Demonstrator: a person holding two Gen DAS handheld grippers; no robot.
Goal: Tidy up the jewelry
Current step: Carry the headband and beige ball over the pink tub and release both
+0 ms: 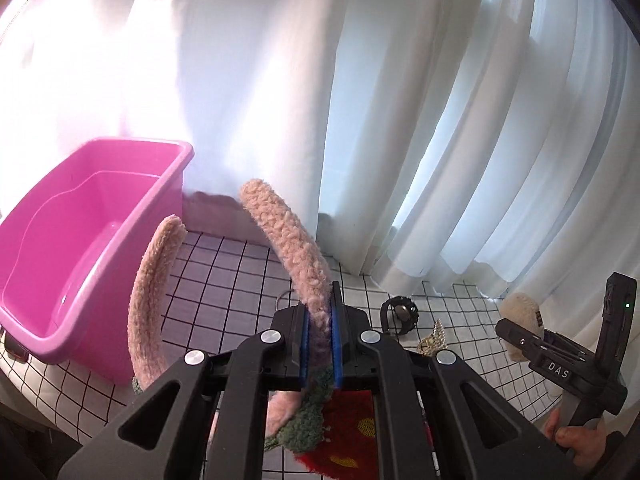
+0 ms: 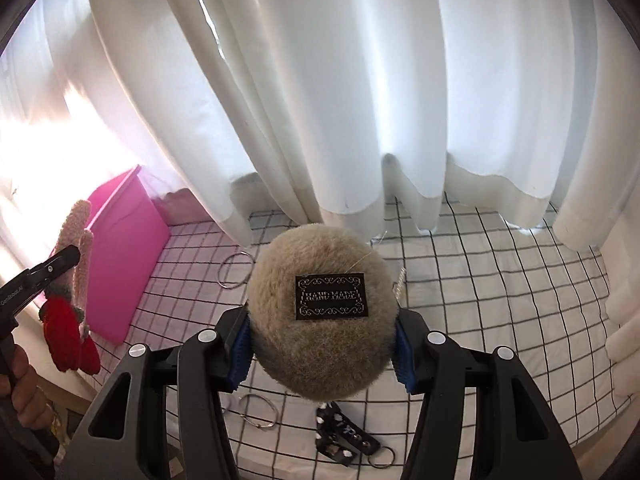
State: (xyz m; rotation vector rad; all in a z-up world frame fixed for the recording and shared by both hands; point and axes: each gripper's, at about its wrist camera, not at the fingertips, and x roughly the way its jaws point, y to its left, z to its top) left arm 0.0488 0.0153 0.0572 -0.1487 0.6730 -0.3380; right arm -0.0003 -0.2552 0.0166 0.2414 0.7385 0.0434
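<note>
My left gripper (image 1: 320, 320) is shut on a fuzzy pink headband (image 1: 288, 236) with a red and green plush strawberry (image 1: 340, 436) hanging at its base. It holds it above the grid cloth, right of the empty pink bin (image 1: 80, 248). My right gripper (image 2: 322, 344) is shut on a beige fluffy pom-pom (image 2: 320, 340) bearing a black "HAND MADE" label (image 2: 330, 291). The pom-pom also shows in the left wrist view (image 1: 518, 312). The left gripper with the headband shows at the left of the right wrist view (image 2: 60, 264), beside the bin (image 2: 120, 256).
On the grid-patterned cloth (image 2: 500, 280) lie metal bangles (image 2: 234, 271) (image 2: 260, 410), a black studded strap with a key ring (image 2: 344, 436), a black bracelet (image 1: 400, 314) and a gold hair clip (image 1: 432, 338). White curtains (image 2: 360, 80) hang behind.
</note>
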